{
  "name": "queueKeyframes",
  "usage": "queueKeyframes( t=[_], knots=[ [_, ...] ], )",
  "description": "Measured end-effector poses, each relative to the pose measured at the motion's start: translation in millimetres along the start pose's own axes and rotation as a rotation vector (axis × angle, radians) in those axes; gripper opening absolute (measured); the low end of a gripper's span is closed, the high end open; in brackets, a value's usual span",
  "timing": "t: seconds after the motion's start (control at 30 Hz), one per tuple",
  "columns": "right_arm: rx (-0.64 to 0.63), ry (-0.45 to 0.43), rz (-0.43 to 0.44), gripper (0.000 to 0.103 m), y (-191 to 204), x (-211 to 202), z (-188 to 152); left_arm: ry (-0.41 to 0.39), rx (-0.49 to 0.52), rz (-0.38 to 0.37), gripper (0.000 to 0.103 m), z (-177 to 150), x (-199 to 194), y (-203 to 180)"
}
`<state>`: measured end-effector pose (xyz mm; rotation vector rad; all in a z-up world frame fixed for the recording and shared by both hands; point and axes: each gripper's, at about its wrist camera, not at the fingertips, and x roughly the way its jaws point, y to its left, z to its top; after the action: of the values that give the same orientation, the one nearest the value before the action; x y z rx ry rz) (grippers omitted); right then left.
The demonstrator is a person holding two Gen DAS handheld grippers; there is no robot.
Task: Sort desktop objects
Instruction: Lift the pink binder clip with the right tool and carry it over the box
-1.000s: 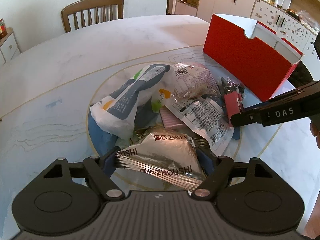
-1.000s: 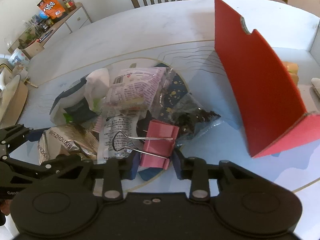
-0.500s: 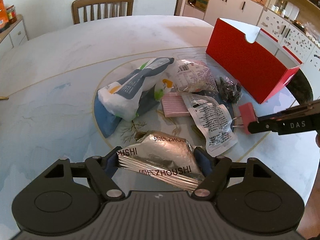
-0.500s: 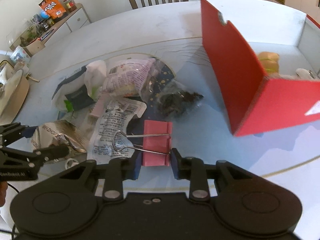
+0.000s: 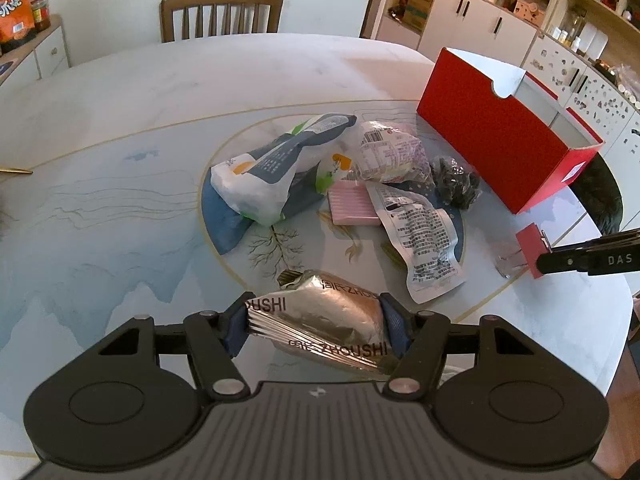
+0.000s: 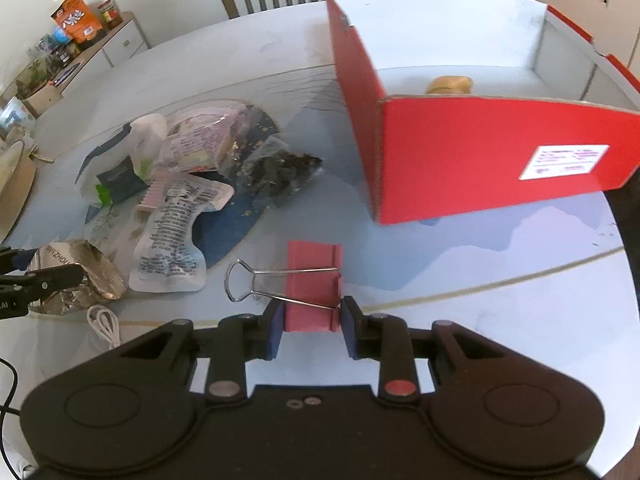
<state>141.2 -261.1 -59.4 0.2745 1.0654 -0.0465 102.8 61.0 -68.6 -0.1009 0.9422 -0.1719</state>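
My left gripper (image 5: 316,330) is shut on a silver foil snack packet (image 5: 320,320), held above the table's near edge; the packet also shows in the right wrist view (image 6: 80,276). My right gripper (image 6: 312,326) is shut on a red binder clip (image 6: 314,284), held above the table in front of the red box (image 6: 500,160); the clip shows in the left wrist view (image 5: 530,248). A pile of snack bags (image 5: 280,168), a printed white packet (image 5: 424,240), a pink ridged item (image 5: 352,204) and a dark bag (image 5: 456,184) lie mid-table.
The open red box (image 5: 500,148) stands at the table's right and holds a tan object (image 6: 450,84). A white cable (image 6: 104,326) lies near the front edge. A wooden chair (image 5: 220,12) stands behind the table. Cabinets stand along the back wall.
Both grippers have lifted and pulled back from the pile with their items. The right gripper with the clip has swung right, toward the near end of the red box.
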Motion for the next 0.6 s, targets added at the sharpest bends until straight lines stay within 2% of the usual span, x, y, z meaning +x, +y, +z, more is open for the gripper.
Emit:
queueKeyframes(
  t=[0.43,0.47,0.5,0.6],
  knots=[
    [0.035,-0.038,0.006,0.027,-15,-22,-2,-0.041,-0.06,-0.051,0.065,1,-25,-5],
    [0.036,-0.042,0.011,0.025,-15,-24,-2,-0.042,-0.061,-0.058,0.065,1,-26,-6],
    [0.033,-0.047,0.017,0.014,-15,-26,-2,-0.044,-0.061,-0.063,0.065,1,-28,-8],
    [0.032,-0.057,0.023,0.012,-17,-31,0,-0.049,-0.047,-0.074,0.065,3,-30,-16]
  ],
)
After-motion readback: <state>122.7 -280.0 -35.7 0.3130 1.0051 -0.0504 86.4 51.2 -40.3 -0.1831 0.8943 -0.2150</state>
